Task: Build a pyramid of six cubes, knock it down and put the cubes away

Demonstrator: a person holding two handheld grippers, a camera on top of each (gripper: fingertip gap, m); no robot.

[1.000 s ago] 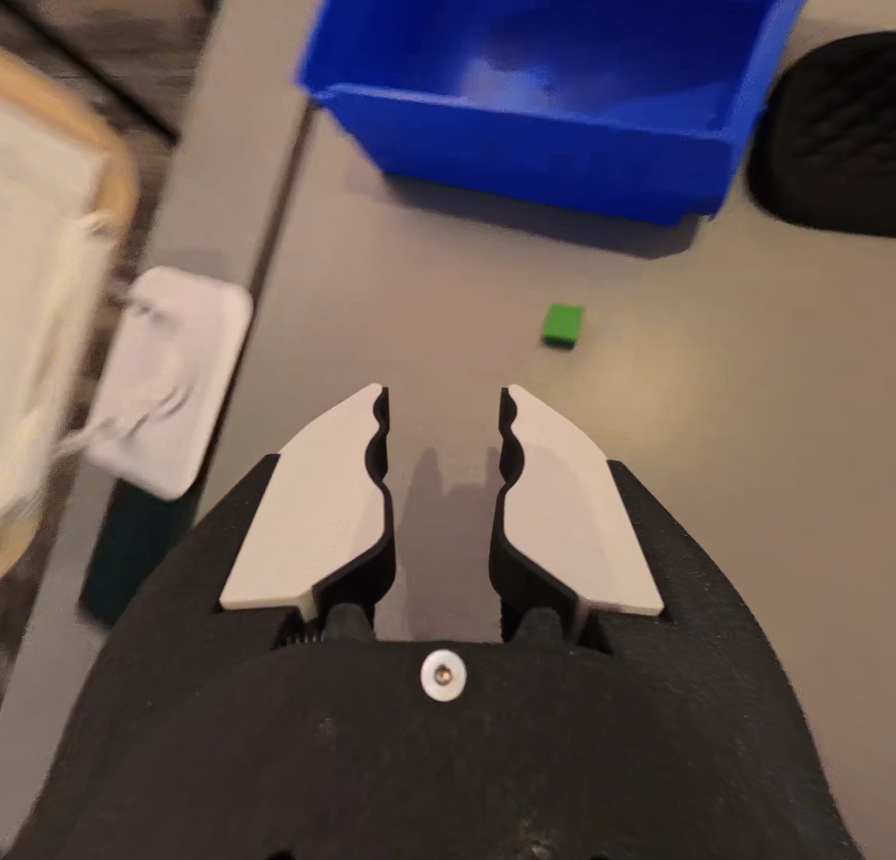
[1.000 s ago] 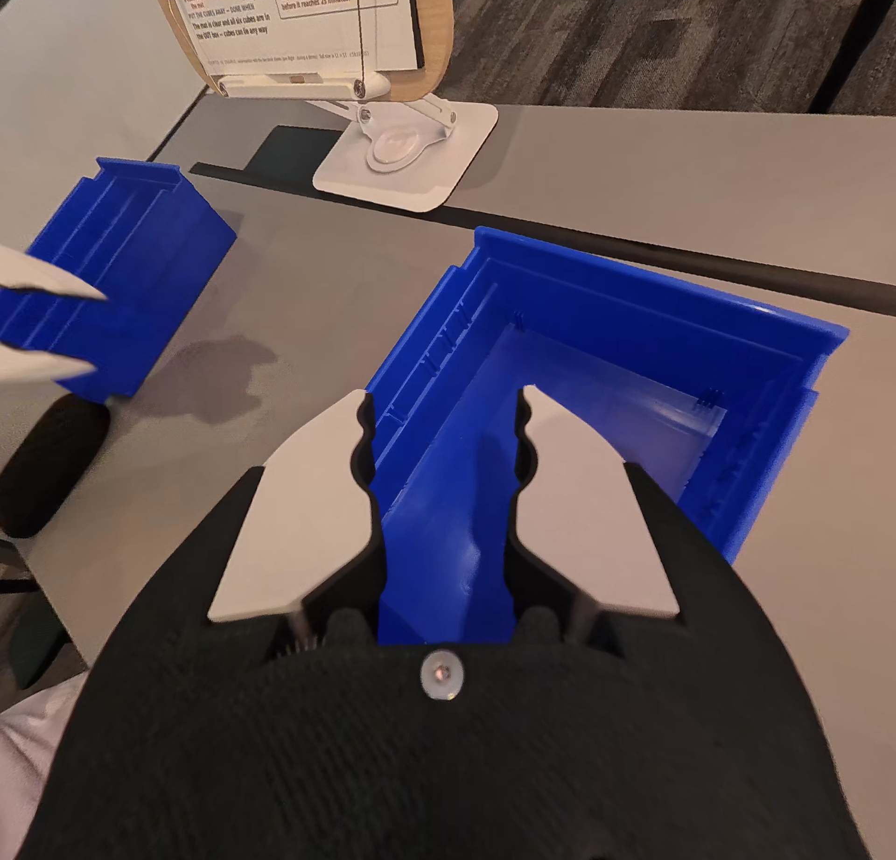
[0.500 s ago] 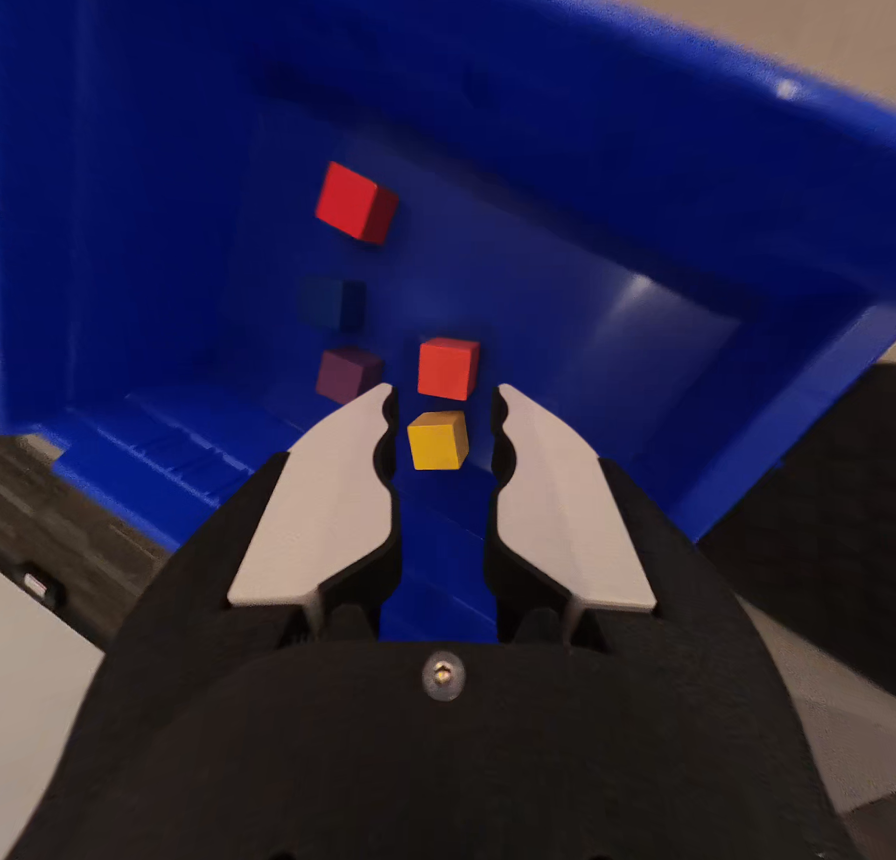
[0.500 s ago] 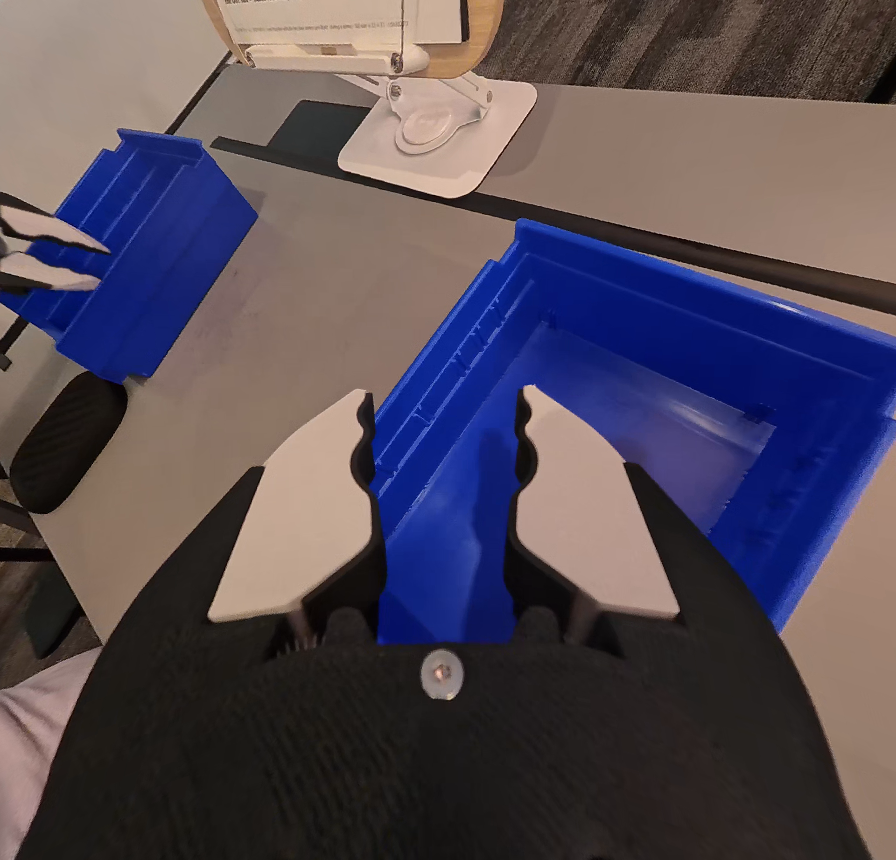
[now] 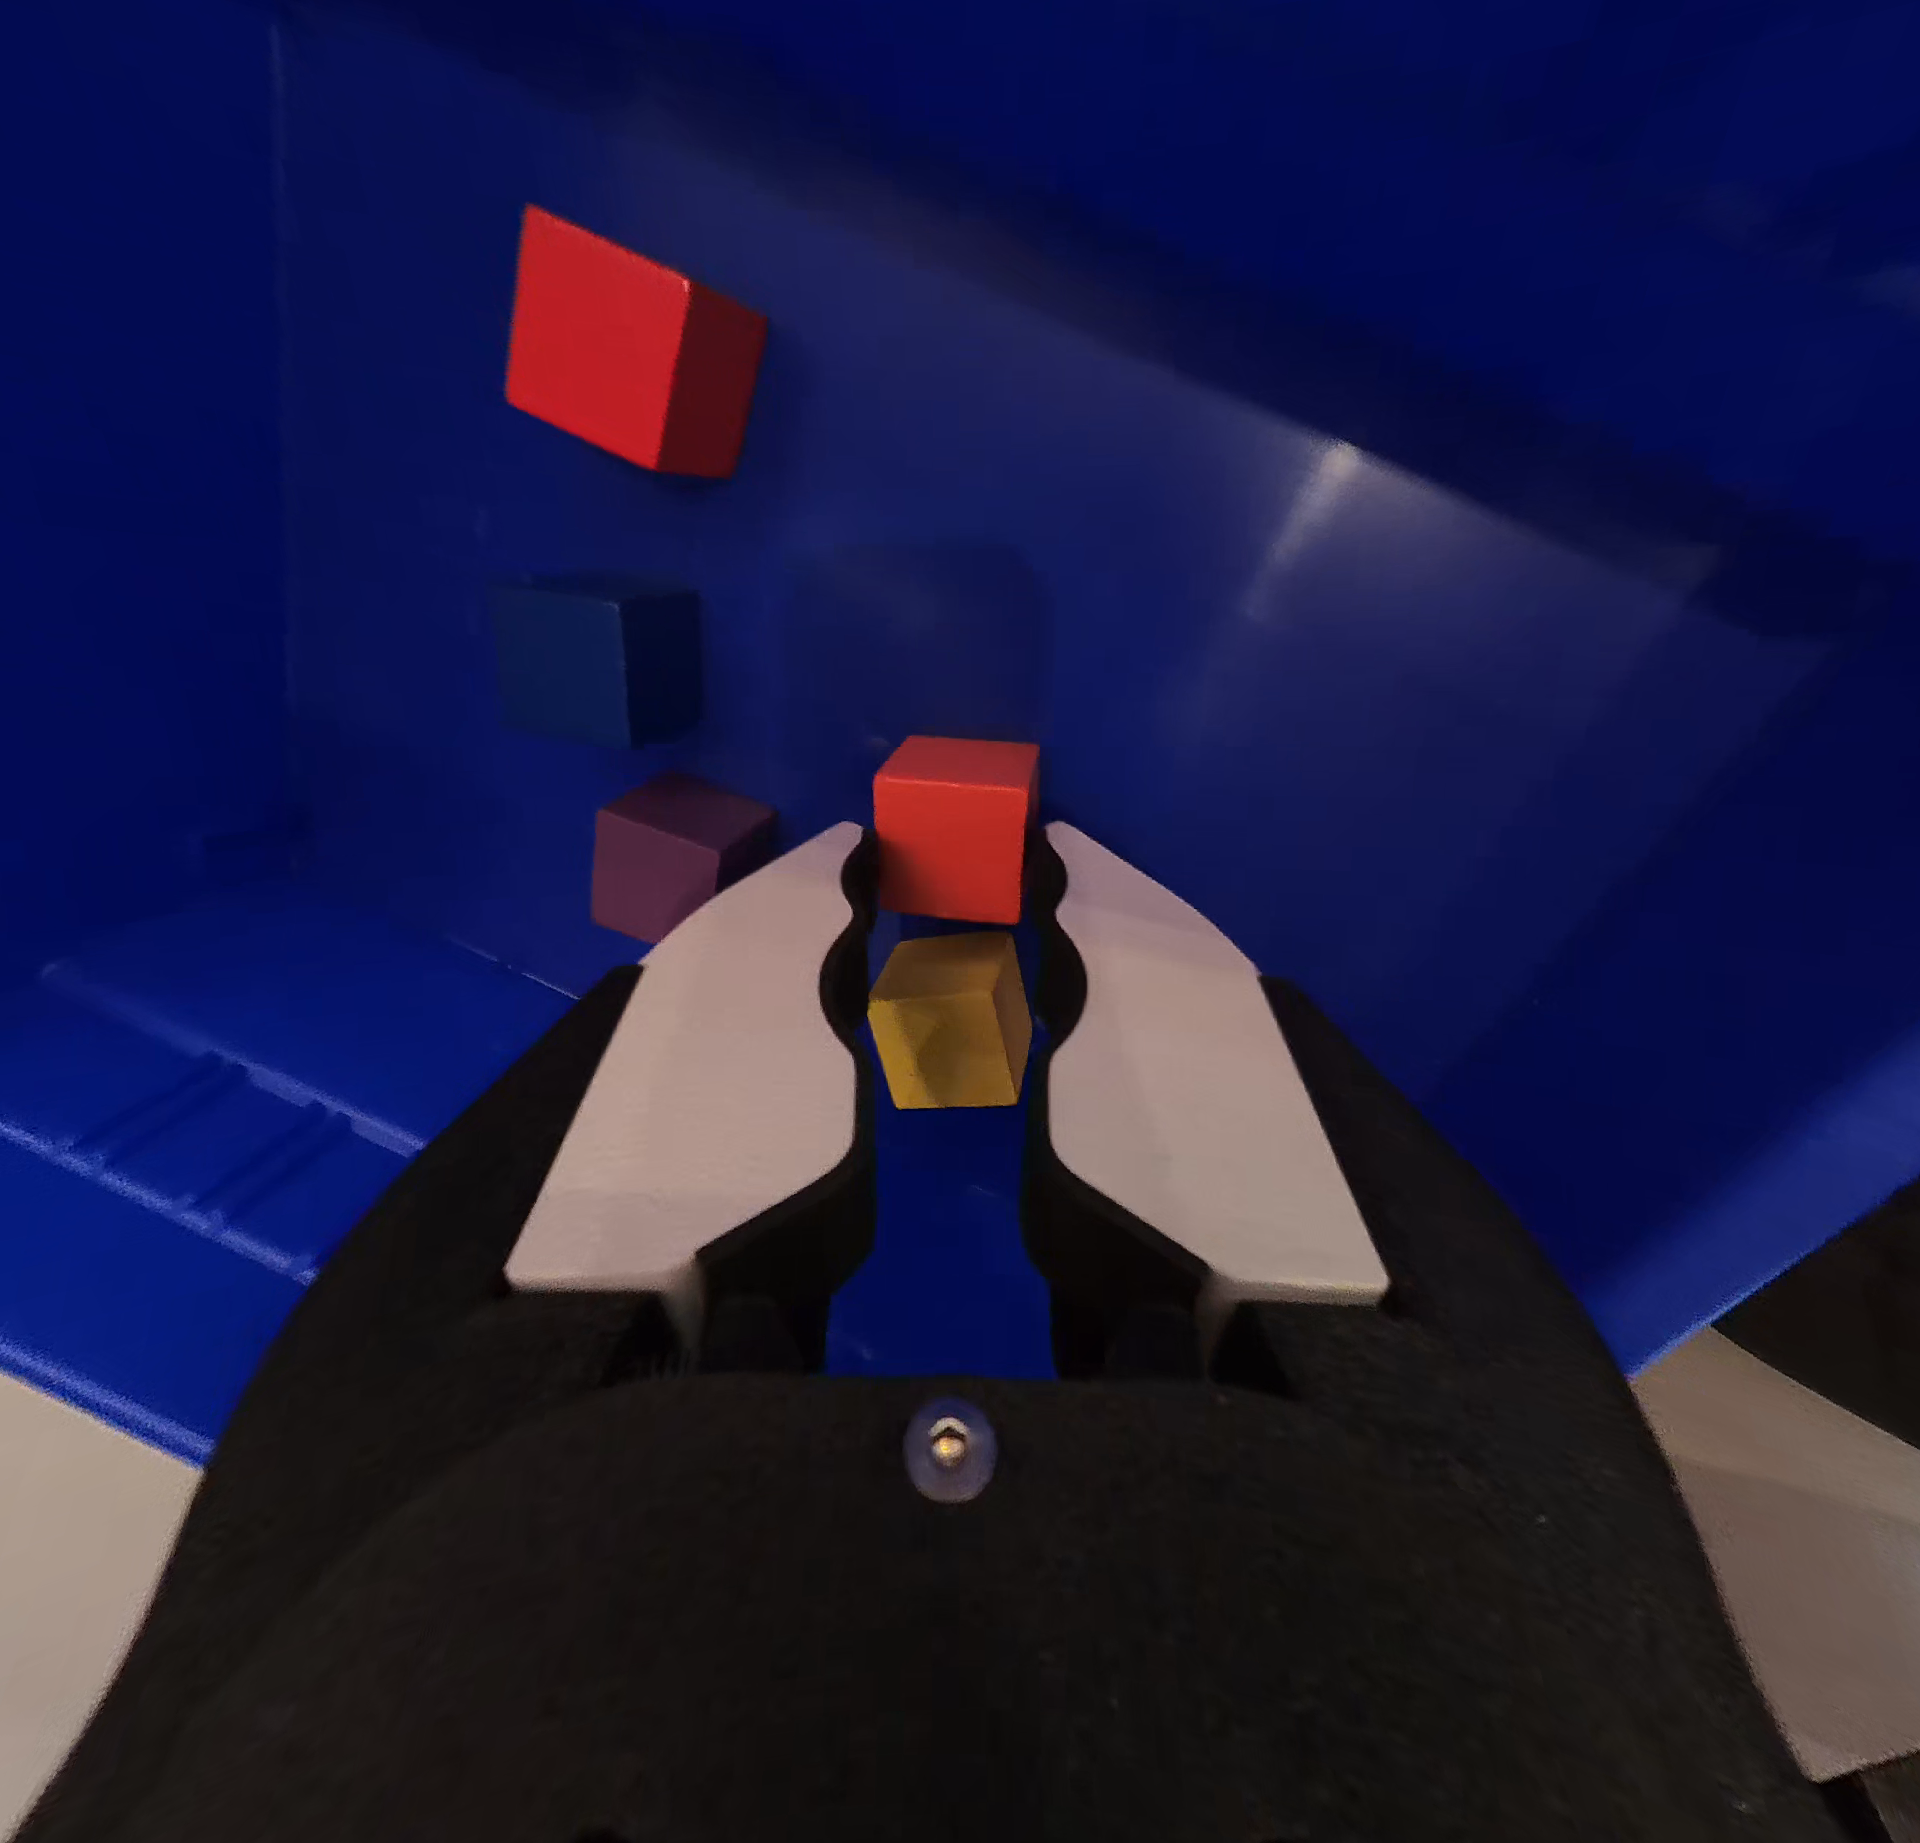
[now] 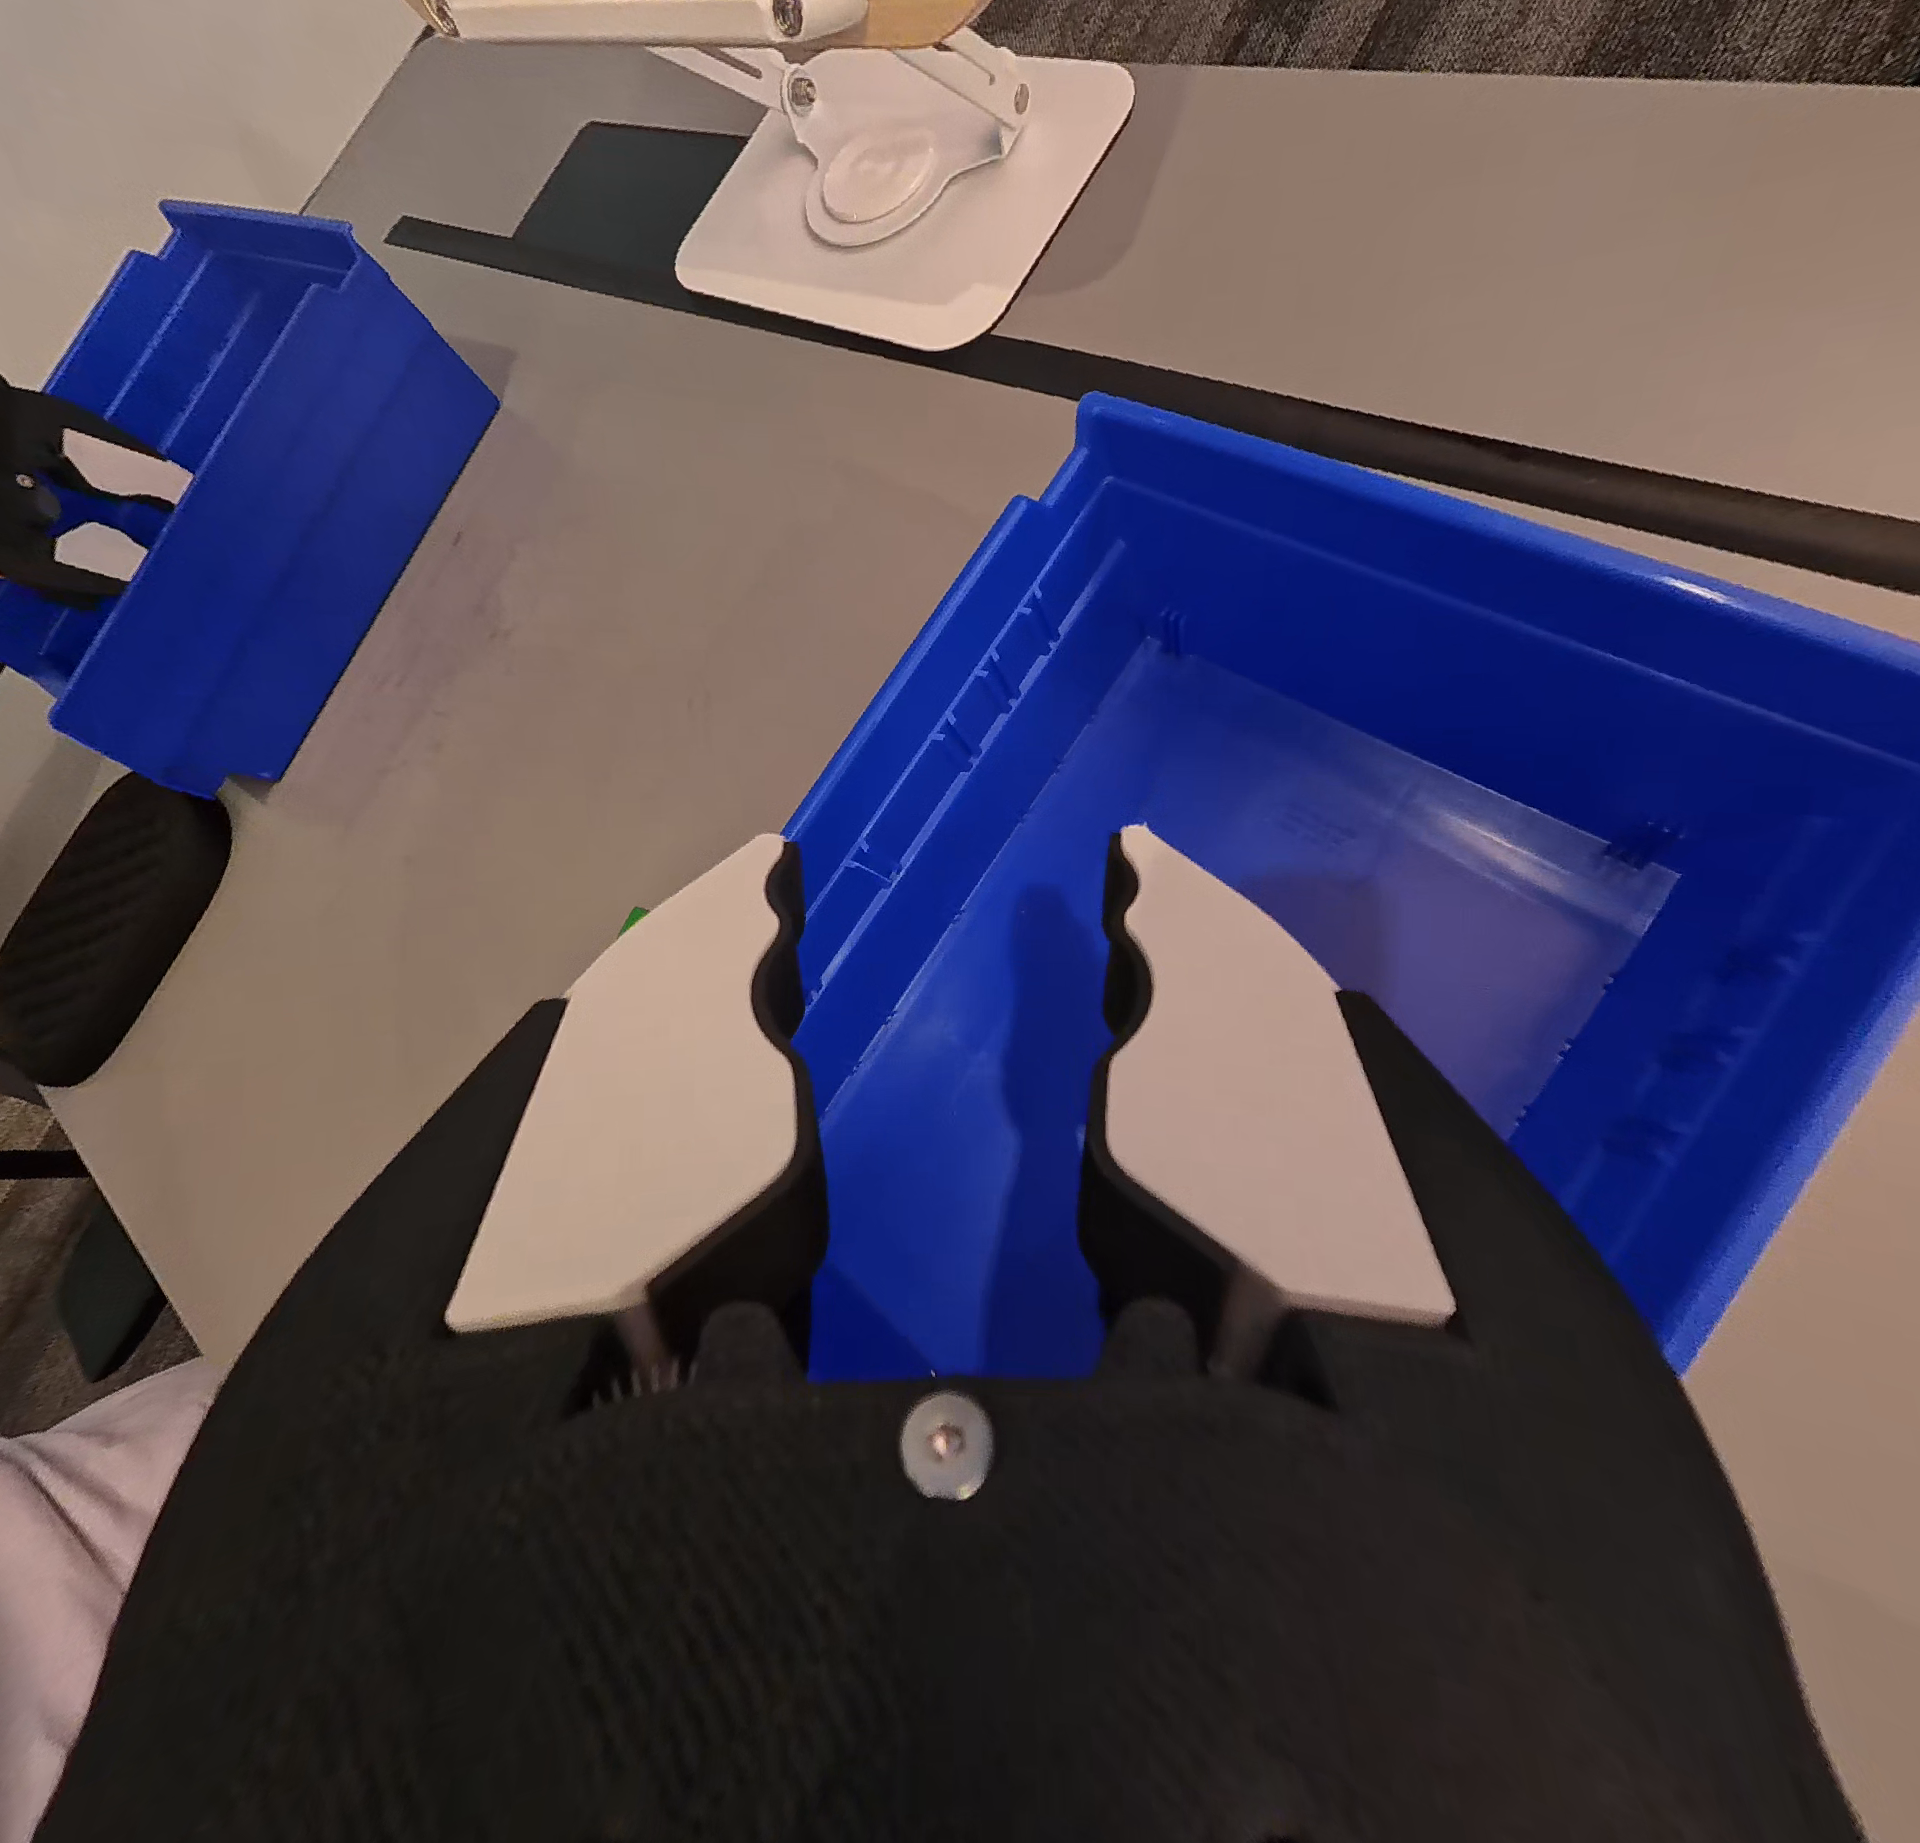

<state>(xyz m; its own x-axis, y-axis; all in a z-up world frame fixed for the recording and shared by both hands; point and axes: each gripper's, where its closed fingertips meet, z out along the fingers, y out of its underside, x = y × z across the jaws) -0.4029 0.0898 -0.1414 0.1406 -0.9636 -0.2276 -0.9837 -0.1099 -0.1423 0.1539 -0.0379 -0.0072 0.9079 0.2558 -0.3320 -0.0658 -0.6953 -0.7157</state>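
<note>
Fingers [image 5: 748, 1045] of the left gripper [image 5: 954, 843] stood apart inside a blue bin [image 5: 1351, 754], flanking a red cube [image 5: 951, 827] with a yellow cube [image 5: 945, 1024] just behind; another red cube [image 5: 623, 339], a blue cube [image 5: 592, 666] and a purple cube [image 5: 665, 853] lay nearby. Small, rigid and probably light, the cubes looked best pinched on opposite flat faces. Across the grey desk [image 6: 623, 650], the right gripper [image 6: 951, 848] hovered, spread and empty, over a second blue bin [image 6: 1455, 567], a white stand [image 6: 894, 204] beyond.

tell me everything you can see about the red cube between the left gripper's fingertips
The red cube is small, solid and matt, maybe painted wood, with sharp edges. It sits flat on the floor of the blue bin, between the open tips of the left gripper, just beyond a yellow cube. Whether the fingers touch it is unclear.
</note>
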